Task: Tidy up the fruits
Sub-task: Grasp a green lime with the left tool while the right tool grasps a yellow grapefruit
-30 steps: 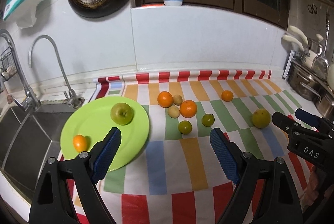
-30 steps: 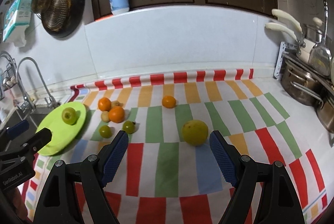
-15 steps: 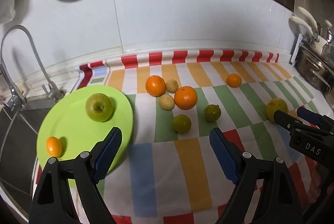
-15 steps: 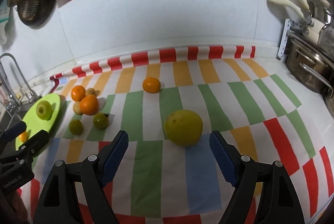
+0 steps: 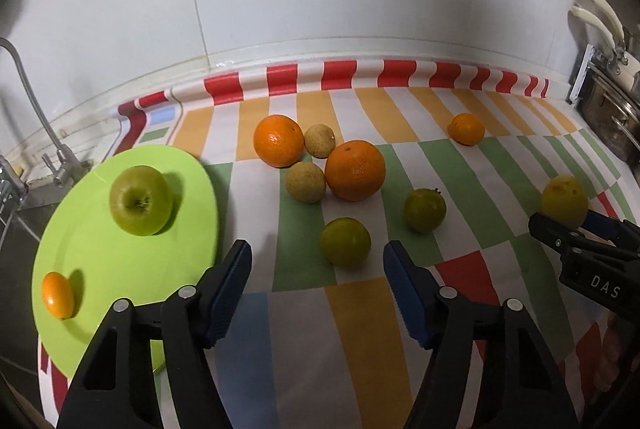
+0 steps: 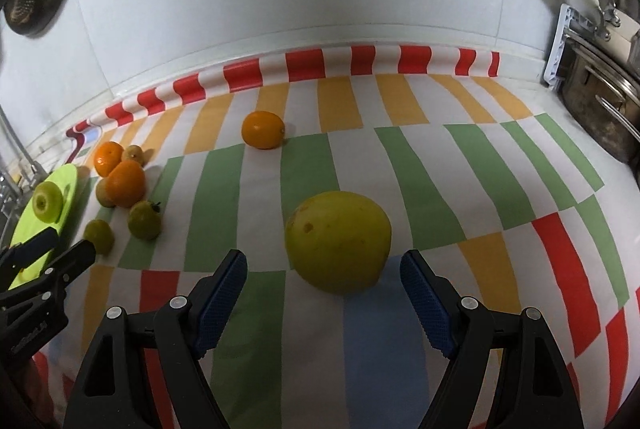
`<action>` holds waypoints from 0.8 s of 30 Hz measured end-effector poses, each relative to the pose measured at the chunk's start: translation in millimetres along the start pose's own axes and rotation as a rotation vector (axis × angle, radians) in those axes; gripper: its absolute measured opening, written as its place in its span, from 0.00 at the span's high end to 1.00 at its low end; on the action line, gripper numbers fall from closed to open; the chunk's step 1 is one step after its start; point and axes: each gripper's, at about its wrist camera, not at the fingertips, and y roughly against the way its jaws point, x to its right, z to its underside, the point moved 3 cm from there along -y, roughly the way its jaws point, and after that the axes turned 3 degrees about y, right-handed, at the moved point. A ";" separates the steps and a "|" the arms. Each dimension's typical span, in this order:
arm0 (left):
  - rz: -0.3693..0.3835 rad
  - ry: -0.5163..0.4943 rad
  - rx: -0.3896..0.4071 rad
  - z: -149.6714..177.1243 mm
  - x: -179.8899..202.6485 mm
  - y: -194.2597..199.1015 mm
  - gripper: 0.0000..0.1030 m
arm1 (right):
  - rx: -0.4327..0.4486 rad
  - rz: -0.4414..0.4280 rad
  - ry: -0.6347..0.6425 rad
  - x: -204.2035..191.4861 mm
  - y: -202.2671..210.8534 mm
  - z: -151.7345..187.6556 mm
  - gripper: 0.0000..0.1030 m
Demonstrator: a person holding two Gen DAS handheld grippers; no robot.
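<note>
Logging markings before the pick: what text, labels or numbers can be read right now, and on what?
"DAS": white letters on the black body of the right gripper, seen from the left wrist view.
Raised lettering on the left gripper body in the right wrist view: too dark and blurred to read.
Nothing else legible.

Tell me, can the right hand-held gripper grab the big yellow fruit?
Probably yes. The right hand-held gripper faces the yellow fruit, which sits alone on the cloth just ahead of its closing jaws. They look barely wider than the fruit, so it's a snug fit.
</note>
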 end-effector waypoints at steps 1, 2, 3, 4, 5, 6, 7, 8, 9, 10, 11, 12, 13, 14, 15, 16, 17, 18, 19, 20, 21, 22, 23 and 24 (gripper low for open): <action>0.005 -0.001 -0.004 -0.6 0.9 -2.9 0.39 | -0.004 -0.002 -0.001 0.6 -2.3 -0.7 0.27; 0.008 -0.002 -0.006 -1.0 1.8 -4.9 0.39 | -0.009 -0.003 -0.003 1.2 -4.4 -1.4 0.27; 0.009 -0.003 -0.004 -1.6 2.7 -6.8 0.41 | -0.011 -0.005 -0.005 1.6 -5.7 -1.8 0.28; 0.011 -0.004 -0.004 -2.2 3.3 -8.4 0.43 | -0.011 -0.005 -0.006 2.1 -6.8 -2.4 0.28; 0.014 -0.003 -0.003 -2.9 3.9 -10.0 0.45 | -0.010 -0.005 -0.005 2.3 -7.3 -3.2 0.29; 0.018 -0.004 -0.006 -3.3 4.6 -11.6 0.48 | -0.007 -0.005 -0.005 2.5 -7.4 -3.9 0.31; 0.024 -0.003 -0.009 -3.7 5.2 -13.2 0.50 | -0.006 -0.004 -0.003 2.5 -7.6 -4.4 0.33; 0.029 -0.003 -0.012 -3.7 5.7 -14.3 0.52 | -0.007 -0.004 -0.001 2.5 -8.3 -4.7 0.34; 0.032 -0.004 -0.016 -3.7 6.2 -15.3 0.56 | -0.008 -0.005 0.000 2.9 -8.9 -5.3 0.35; 0.033 0.000 -0.007 -4.0 6.4 -15.8 0.60 | -0.007 -0.005 0.000 3.0 -8.9 -5.5 0.38; 0.034 -0.001 -0.007 -3.9 6.6 -16.0 0.61 | -0.005 -0.005 0.000 3.3 -8.7 -5.6 0.40; 0.036 -0.003 -0.008 -3.7 6.8 -16.6 0.64 | -0.003 0.000 0.000 3.8 -8.4 -5.8 0.43; 0.039 -0.005 -0.009 -3.8 7.3 -17.1 0.68 | -0.001 0.005 0.000 4.5 -8.1 -5.9 0.47; 0.041 -0.008 -0.010 -3.7 7.9 -17.4 0.70 | 0.000 0.009 -0.002 5.5 -7.9 -6.2 0.48; 0.040 -0.013 -0.010 -3.5 8.7 -17.2 0.71 | 0.001 0.008 -0.003 5.9 -7.8 -6.6 0.48; 0.041 -0.016 -0.008 -3.5 9.1 -17.2 0.71 | 0.001 0.007 -0.001 5.9 -7.8 -6.9 0.48; 0.045 -0.017 -0.008 -3.5 9.3 -17.0 0.71 | 0.000 0.007 0.003 5.6 -7.6 -7.0 0.48; 0.047 -0.017 -0.007 -3.2 9.1 -16.4 0.71 | 0.000 0.008 0.005 5.3 -7.3 -6.9 0.49; 0.045 -0.018 -0.005 -2.8 8.9 -15.6 0.71 | -0.001 0.010 0.010 4.6 -6.9 -7.0 0.49; 0.045 -0.019 -0.004 -2.6 8.6 -14.5 0.71 | -0.003 0.010 0.011 4.7 -6.8 -6.9 0.49; 0.047 -0.018 -0.002 -2.4 8.5 -12.9 0.71 | -0.005 0.007 0.011 4.5 -6.2 -6.8 0.49; 0.051 -0.018 0.002 -2.5 8.4 -10.6 0.71 | -0.008 0.000 0.011 3.6 -5.0 -6.8 0.49; 0.052 -0.019 0.006 -2.7 8.3 -8.3 0.71 | -0.009 -0.004 0.012 2.7 -4.2 -6.5 0.49; 0.054 -0.018 0.009 -2.9 8.1 -5.5 0.71 | -0.007 -0.009 0.014 1.6 -2.5 -6.2 0.49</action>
